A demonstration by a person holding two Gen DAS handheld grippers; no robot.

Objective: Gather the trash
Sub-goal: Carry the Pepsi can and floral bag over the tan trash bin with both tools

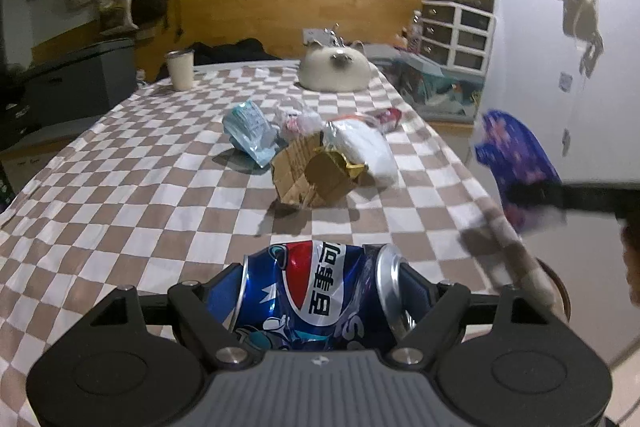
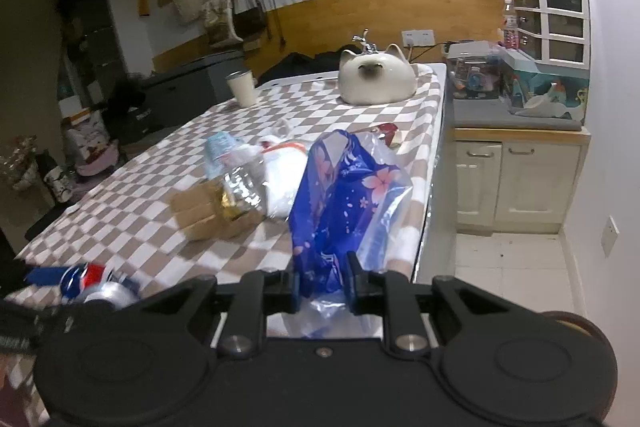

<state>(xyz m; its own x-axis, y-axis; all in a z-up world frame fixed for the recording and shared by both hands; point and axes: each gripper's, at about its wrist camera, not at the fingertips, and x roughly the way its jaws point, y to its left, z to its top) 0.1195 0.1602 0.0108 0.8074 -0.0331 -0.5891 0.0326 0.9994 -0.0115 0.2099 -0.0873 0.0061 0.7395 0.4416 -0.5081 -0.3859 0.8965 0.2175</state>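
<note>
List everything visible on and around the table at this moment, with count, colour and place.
Soda can: 1, blue, crushed, in left gripper.
Plastic bag: 1, blue floral, in right gripper.
Cardboard piece: 1, brown, table centre.
Wrappers: several, light blue, white and clear, behind cardboard.
Cup: 1, cream, far left.
Cat-shaped object: 1, cream, far end.
Tablecloth: 1, brown-white check.
Left gripper: black, shut on can.
Right gripper: black, shut on bag.

On the worktop [image 1: 132, 163], cardboard box [image 1: 310, 179] lies mid-surface, crumpled wrappers [image 1: 252, 131] just behind it, cup [image 1: 180, 69] far left, cat-shaped vessel [image 1: 334, 69] far right; can [image 1: 320, 291] near edge, bag [image 2: 344, 199] to its right.
</note>
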